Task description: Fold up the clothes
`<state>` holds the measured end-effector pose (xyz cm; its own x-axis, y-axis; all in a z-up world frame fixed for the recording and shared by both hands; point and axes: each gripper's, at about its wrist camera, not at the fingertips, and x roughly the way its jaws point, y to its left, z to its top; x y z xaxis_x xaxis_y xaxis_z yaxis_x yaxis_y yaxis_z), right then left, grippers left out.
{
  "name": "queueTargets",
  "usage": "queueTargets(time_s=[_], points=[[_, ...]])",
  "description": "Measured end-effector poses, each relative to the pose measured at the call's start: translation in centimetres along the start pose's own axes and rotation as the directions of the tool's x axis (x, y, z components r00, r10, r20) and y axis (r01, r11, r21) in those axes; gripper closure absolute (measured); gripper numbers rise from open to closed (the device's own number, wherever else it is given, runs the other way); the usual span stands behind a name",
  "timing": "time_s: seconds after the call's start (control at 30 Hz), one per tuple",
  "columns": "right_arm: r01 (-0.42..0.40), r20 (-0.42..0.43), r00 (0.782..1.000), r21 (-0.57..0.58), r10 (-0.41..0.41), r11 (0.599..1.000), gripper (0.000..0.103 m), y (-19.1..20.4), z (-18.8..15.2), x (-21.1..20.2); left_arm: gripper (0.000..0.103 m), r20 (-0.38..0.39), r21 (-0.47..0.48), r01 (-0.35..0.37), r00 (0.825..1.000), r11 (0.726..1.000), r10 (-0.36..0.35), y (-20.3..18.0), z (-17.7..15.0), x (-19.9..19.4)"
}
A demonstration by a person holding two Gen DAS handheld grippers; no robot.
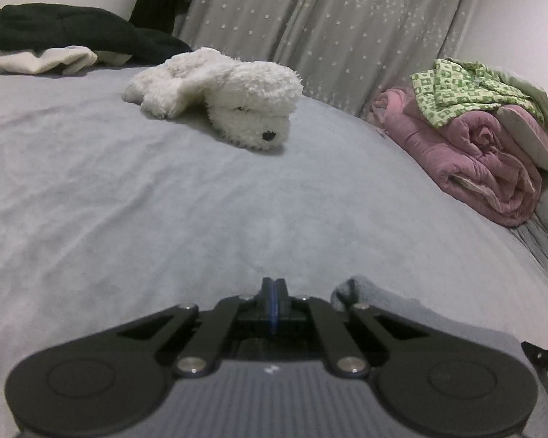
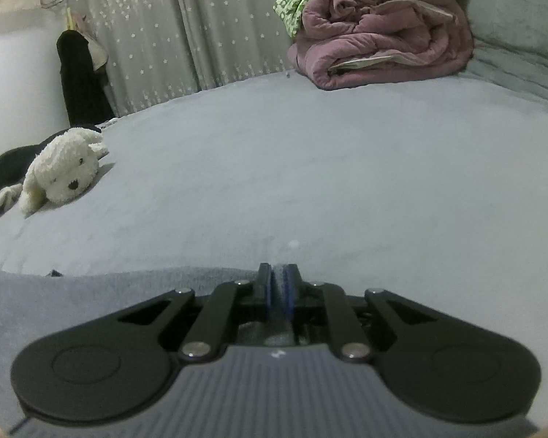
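Observation:
A grey-blue garment lies low on the bed under both grippers; it shows to the right of my left gripper [image 1: 380, 303] and spread to the left of my right gripper [image 2: 91, 288]. My left gripper [image 1: 273, 288] has its jaws closed together, and no cloth shows between them. My right gripper [image 2: 280, 277] is shut on a fold of the grey-blue garment, which fills the gap between its fingers. Both grippers sit just above the grey bed sheet [image 1: 164, 200].
A white plush dog [image 1: 223, 95] lies on the bed ahead, also in the right wrist view [image 2: 64, 171]. A rolled pink quilt [image 1: 482, 160] with a green patterned cloth [image 1: 467, 91] sits at the right. Dark clothes [image 1: 65, 33] pile at the far left. A starred curtain [image 1: 328, 18] hangs behind.

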<state>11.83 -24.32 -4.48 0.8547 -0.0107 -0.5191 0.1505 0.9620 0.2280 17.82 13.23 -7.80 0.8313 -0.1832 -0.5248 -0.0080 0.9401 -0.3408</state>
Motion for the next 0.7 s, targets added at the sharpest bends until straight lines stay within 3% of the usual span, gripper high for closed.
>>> queueTargets(time_s=[0.07, 0.13, 0.2, 0.33, 0.5, 0.7], points=[[-0.004, 0.003, 1.000, 0.015, 0.004, 1.000, 0.082, -0.2, 0.1, -0.5, 0.102, -0.002, -0.004, 0.002, 1.000, 1.000, -0.002, 0.0, 0.1, -0.2], [-0.008, 0.005, 1.000, 0.030, 0.008, 1.000, 0.066, -0.4, 0.2, -1.1, 0.096, -0.006, -0.018, -0.005, 1.000, 1.000, 0.005, 0.0, 0.3, -0.8], [-0.012, 0.008, 1.000, 0.045, 0.011, 0.999, 0.060, -0.6, 0.3, -1.6, 0.067, -0.008, -0.040, -0.008, 1.000, 0.999, 0.008, 0.0, 0.5, -1.6], [-0.016, -0.017, 1.000, 0.079, 0.017, 0.997, 0.060, -1.3, 0.5, -3.9, 0.059, -0.036, -0.101, 0.034, 0.999, 0.994, -0.038, 0.4, 0.9, -3.8], [-0.054, -0.042, 0.997, 0.198, 0.064, 0.979, 0.058, -3.0, 0.4, -7.6, 0.039, -0.109, -0.157, 0.099, 0.987, 0.983, -0.117, 0.2, 0.4, -6.6], [-0.092, -0.054, 0.992, 0.285, 0.112, 0.954, 0.054, -3.8, -0.1, -11.7, 0.036, -0.147, -0.122, 0.130, 0.978, 0.984, -0.148, -0.8, -1.2, -10.5]])
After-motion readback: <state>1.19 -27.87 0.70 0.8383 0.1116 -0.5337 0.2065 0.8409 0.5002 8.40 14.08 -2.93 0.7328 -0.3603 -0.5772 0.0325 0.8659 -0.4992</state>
